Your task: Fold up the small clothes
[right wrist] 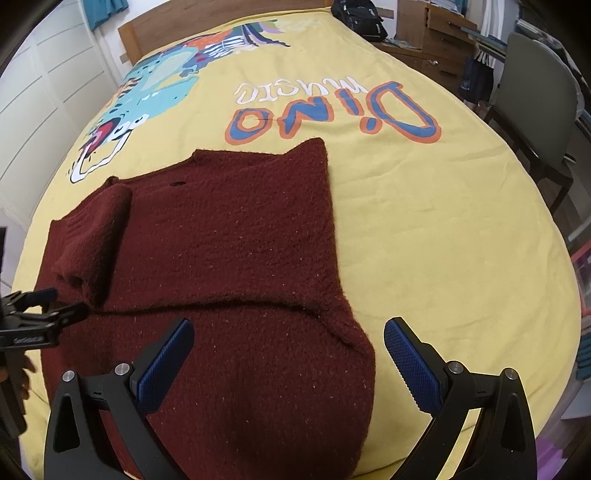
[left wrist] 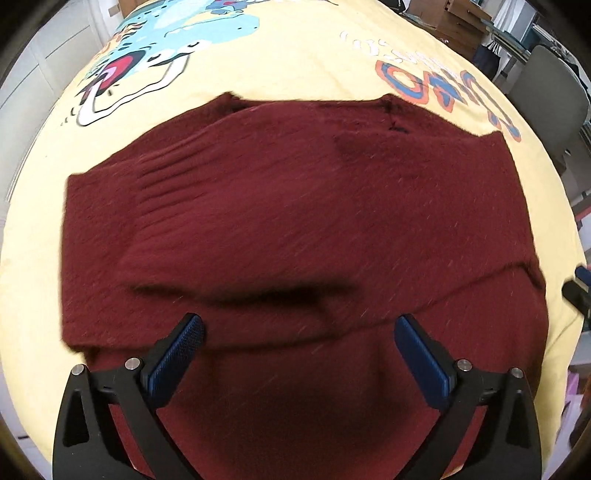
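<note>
My left hand-held gripper (left wrist: pixel 298 332) hangs with its blue pads spread wide and nothing between them, low over the near part of the dark red knit sweater (left wrist: pixel 288 221). The sweater lies on the bed, on a yellow dinosaur-print bedspread (left wrist: pixel 295 66), and looks partly folded — a sleeve is laid in across the body on the left, and a crosswise fold line runs just ahead of my fingers.

I judge the knit to be thick, fuzzy and soft: light enough to lift with one pinch, limp enough to sag and drag, and grippy rather than slippery against the pads. It will not hold a crease by itself, so I would take it at a doubled edge or corner and not mid-panel, where the pads would only bunch up a single layer.

Moving right, my right hand-held gripper (right wrist: pixel 289 334) is likewise spread and empty, sitting over the near right edge of the sweater — one finger over the wool, the other over bare bedspread. That near right corner looks to me like the natural hold for this side, matched by the near left corner for the other.

I see no bin, basket or drawer within reach on the bed — only a black bag (right wrist: pixel 360 16) lies at its far end, contents not visible.
</note>
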A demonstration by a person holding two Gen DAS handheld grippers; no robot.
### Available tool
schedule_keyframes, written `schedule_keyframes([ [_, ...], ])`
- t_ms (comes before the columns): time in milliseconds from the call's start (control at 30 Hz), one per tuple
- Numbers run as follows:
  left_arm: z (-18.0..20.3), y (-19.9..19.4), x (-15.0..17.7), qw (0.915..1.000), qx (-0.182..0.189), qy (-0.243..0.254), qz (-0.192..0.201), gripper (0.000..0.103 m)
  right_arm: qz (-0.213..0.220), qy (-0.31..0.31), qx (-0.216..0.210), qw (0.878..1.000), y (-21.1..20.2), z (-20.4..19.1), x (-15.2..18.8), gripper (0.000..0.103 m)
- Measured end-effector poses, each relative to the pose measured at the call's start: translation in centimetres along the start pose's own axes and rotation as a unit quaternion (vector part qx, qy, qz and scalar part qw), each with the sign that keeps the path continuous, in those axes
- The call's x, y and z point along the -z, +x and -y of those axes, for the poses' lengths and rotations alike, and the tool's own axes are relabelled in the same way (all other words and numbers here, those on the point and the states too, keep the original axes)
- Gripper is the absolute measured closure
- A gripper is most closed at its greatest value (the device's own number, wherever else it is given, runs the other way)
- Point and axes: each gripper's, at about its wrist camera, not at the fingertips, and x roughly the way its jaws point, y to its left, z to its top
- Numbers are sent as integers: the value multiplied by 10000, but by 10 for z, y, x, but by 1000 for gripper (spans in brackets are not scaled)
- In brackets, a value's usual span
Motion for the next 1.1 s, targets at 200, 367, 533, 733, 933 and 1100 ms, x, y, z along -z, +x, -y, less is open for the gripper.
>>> schedule_keyframes([
  [200, -56, -22, 23, 9996, -95, -280, 36, 1, -14, -138, -11, 9999, 0, -13, 0, 0],
  [367, -107, -31, 37, 9971, -611, -404, 222, 1, -96, -224, -46, 9997, 5, -27, 3, 0],
  [533, -142, -14, 40, 9949, -825, -563, 130, 9, -226, -412, -3, 9989, 14, -44, 4, 0],
  [733, -149, 12, 33, 9960, -759, -461, 49, 31, -274, -660, 64, 9974, 17, -67, 0, 0],
  [933, -137, 14, 26, 9980, -516, -301, 210, 70, -208, -1070, -11, 9940, 17, -108, -15, 0],
  [1100, -127, 9, 21, 9978, -532, -290, 261, 90, -117, -1674, -188, 9856, 20, -165, -29, 0],
])
